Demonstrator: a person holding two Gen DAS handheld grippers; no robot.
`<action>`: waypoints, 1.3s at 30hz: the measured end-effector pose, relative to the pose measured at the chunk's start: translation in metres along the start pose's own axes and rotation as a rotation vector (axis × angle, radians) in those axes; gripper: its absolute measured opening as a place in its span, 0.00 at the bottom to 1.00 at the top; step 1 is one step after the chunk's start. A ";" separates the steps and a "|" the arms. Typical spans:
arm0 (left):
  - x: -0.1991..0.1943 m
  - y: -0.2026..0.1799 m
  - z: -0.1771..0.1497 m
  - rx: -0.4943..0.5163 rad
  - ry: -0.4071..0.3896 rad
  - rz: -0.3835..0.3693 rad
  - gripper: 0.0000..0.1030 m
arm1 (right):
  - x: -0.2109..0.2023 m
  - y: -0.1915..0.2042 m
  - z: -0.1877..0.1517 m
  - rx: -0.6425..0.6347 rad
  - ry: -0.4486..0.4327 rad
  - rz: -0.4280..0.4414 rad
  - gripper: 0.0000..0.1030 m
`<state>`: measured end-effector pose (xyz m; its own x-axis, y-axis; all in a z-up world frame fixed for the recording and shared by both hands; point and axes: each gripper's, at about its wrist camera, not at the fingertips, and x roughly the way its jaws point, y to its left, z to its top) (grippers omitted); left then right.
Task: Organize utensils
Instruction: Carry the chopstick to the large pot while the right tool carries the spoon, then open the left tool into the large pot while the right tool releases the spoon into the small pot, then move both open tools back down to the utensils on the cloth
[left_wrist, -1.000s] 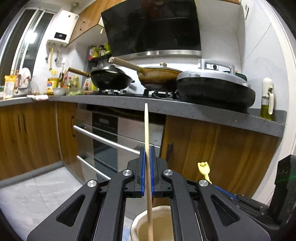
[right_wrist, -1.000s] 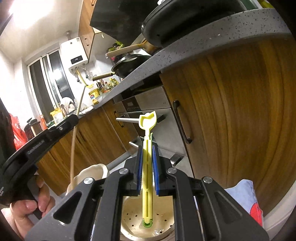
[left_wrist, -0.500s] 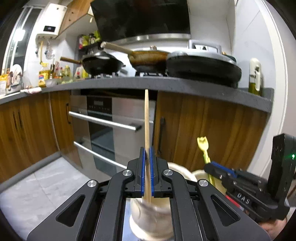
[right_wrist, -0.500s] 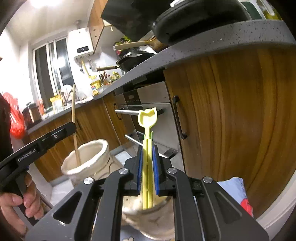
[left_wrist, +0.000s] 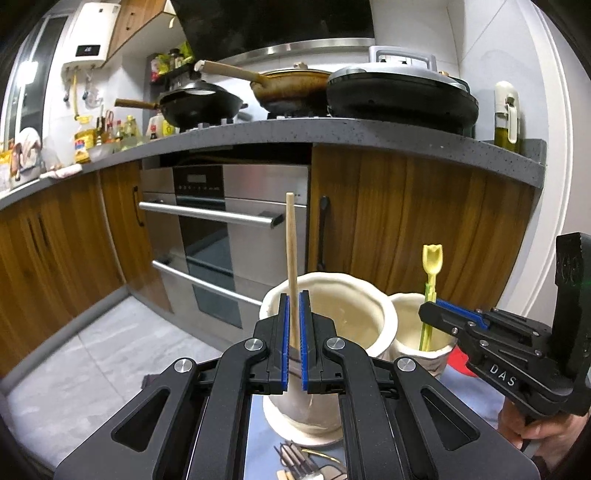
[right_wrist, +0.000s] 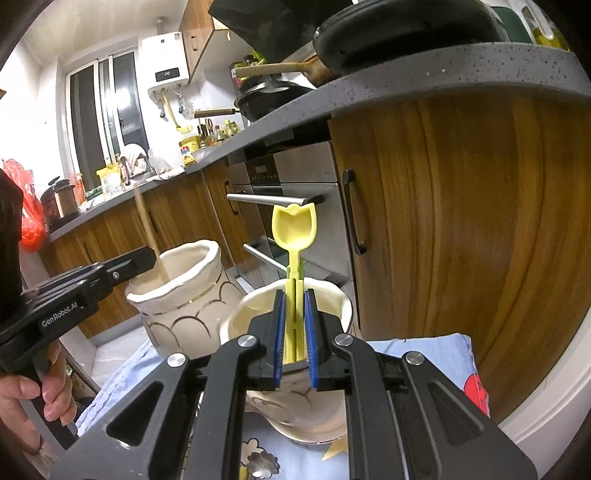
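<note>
Chopstick (left_wrist: 291, 266) in jar (left_wrist: 369, 306), spoon (right_wrist: 293, 229) in pot (right_wrist: 343, 306)

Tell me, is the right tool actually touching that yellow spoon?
Touching. In the right wrist view the right tool has its blue pads closed against the yellow spoon, holding it upright over the smaller cream jar.

Left gripper (left_wrist: 293, 306), black with blue pads: clamped on thin pale wooden stick (left_wrist: 291, 258), upright, lower end inside larger cream ceramic jar (left_wrist: 354, 325). Right gripper (left_wrist: 434, 314), black, lettered "DAS": closed on slim yellow plastic utensil with tulip-shaped top (left_wrist: 431, 258), standing in smaller cream ceramic jar (left_wrist: 404, 317), touching the larger. Behind: stainless built-in oven (left_wrist: 229, 229), brown wooden cabinets (left_wrist: 417, 221), grey speckled countertop (left_wrist: 332, 129) bearing black wok (left_wrist: 203, 107), brown frying pan (left_wrist: 295, 88), black lidded griddle (left_wrist: 402, 96).
</note>
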<state>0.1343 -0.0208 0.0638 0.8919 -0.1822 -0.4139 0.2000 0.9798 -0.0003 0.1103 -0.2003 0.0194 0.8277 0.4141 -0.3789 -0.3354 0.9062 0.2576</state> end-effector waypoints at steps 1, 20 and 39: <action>-0.001 0.000 0.000 -0.001 -0.003 -0.002 0.05 | -0.001 0.000 0.000 0.001 0.000 -0.001 0.10; -0.050 0.012 -0.006 -0.024 0.002 0.029 0.55 | -0.045 0.009 0.002 -0.037 -0.021 -0.052 0.69; -0.108 0.018 -0.055 -0.047 0.084 0.134 0.93 | -0.116 0.022 -0.023 -0.049 -0.018 -0.120 0.96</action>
<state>0.0190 0.0212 0.0585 0.8718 -0.0440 -0.4878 0.0603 0.9980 0.0179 -0.0038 -0.2259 0.0482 0.8711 0.3013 -0.3879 -0.2547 0.9523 0.1679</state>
